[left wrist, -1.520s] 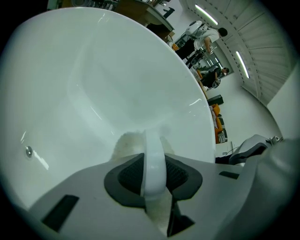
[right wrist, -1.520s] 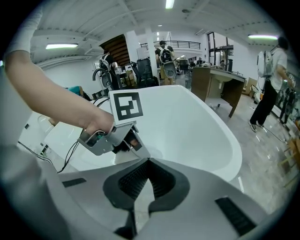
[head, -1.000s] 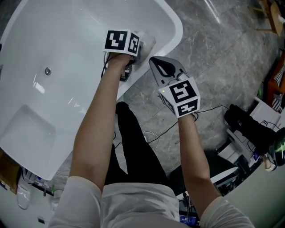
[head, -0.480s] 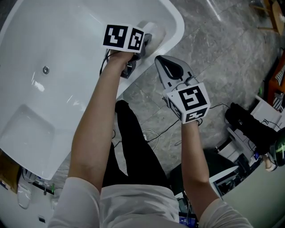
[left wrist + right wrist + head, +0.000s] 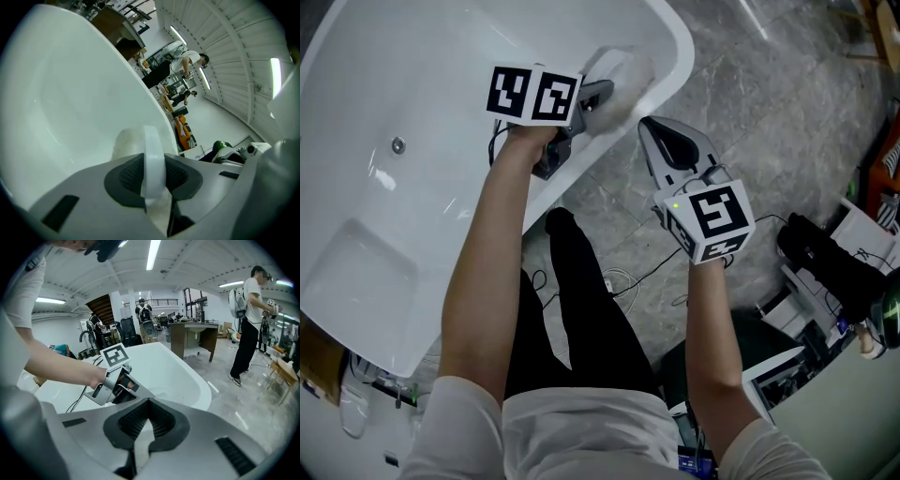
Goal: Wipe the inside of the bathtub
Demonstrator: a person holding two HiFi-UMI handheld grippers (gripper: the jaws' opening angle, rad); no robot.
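The white bathtub [image 5: 412,103] fills the head view's upper left, with its drain [image 5: 397,145] in the floor. My left gripper [image 5: 602,94] reaches into the tub's narrow end and is shut on a white cloth [image 5: 622,75], which lies against the inner wall just below the rim [image 5: 682,52]. In the left gripper view the cloth [image 5: 151,150] stands as a thin white strip between the pads, with the tub wall [image 5: 70,98] behind. My right gripper [image 5: 659,141] hangs outside the tub over the floor, shut and holding nothing. The right gripper view shows those jaws [image 5: 145,427] closed and the left gripper [image 5: 138,390] inside the tub [image 5: 178,369].
Grey stone floor [image 5: 769,122] lies right of the tub. Cables [image 5: 614,281] run under my arms. A black bag [image 5: 816,258] and white equipment [image 5: 797,319] sit at the right. Several people [image 5: 248,319] and a table [image 5: 192,338] stand beyond the tub.
My left gripper has swung its marker cube leftward and pushed the cloth up the end wall toward the rim. The right gripper has drifted a little right and down in the head view.
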